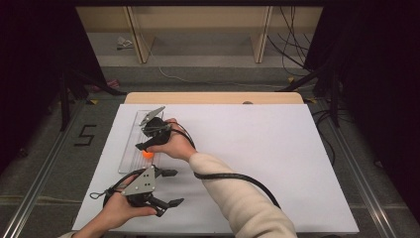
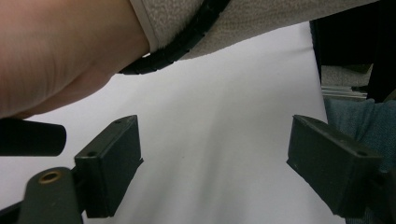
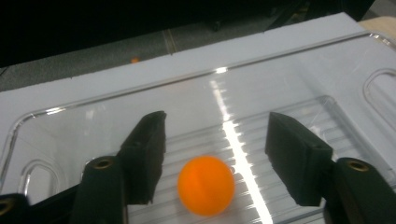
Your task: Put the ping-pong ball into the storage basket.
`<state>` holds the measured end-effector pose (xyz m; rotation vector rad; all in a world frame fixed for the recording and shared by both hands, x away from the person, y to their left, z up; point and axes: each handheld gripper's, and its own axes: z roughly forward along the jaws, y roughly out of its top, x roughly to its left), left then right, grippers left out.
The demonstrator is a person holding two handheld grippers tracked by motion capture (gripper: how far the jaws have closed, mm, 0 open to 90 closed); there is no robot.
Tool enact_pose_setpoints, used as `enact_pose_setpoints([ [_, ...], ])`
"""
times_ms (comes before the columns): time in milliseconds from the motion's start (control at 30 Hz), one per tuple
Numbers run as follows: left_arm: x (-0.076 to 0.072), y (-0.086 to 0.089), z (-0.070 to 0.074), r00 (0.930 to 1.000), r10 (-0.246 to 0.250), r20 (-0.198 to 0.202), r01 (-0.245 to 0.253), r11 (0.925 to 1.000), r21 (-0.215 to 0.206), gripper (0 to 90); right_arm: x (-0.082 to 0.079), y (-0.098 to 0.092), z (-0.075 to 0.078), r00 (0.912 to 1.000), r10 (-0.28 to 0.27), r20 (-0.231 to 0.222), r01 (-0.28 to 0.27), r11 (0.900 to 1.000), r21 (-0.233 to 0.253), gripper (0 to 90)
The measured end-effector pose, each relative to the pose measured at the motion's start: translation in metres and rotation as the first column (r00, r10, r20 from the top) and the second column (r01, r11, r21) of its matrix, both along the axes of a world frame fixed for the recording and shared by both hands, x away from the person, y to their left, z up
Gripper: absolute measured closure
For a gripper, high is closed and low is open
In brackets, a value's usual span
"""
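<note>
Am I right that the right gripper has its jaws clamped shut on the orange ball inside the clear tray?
Not quite: the right gripper is open. In the right gripper view its jaws stand apart on either side of the orange ball, with gaps showing, so it is not clamped. The ball does lie inside the clear tray.

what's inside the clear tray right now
One orange ball lies on the ribbed floor of the tray, between the open jaws of the right gripper, untouched by either. From above, that gripper and hand cover part of the tray, so more could lie hidden.
</note>
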<state>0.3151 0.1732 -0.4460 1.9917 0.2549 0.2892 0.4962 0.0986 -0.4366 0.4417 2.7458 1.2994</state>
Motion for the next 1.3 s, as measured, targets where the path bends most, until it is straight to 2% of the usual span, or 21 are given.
enact_pose_setpoints([
  [233,0.000,0.000,0.000,1.0000,0.000,0.002,0.000,1.0000,-0.001,16.9,-0.003,-0.007,0.014,0.9996,-0.012,0.026,0.010,0.998,0.054,24.8],
  [467,0.000,0.000,0.000,1.0000,0.004,0.001,-0.004,1.0000,-0.003,16.9,-0.006,-0.024,0.022,0.9979,-0.040,0.051,0.036,0.997,0.074,16.8],
  [833,0.001,0.000,0.000,1.0000,0.007,0.001,-0.007,1.0000,-0.004,16.9,-0.004,-0.063,0.026,0.9924,-0.111,0.052,0.107,0.991,0.077,16.4],
  [1300,0.001,0.001,0.000,0.9999,0.012,0.002,-0.012,0.9999,-0.005,16.9,-0.005,-0.105,0.023,0.9850,-0.166,0.048,0.162,0.984,0.070,16.4],
])
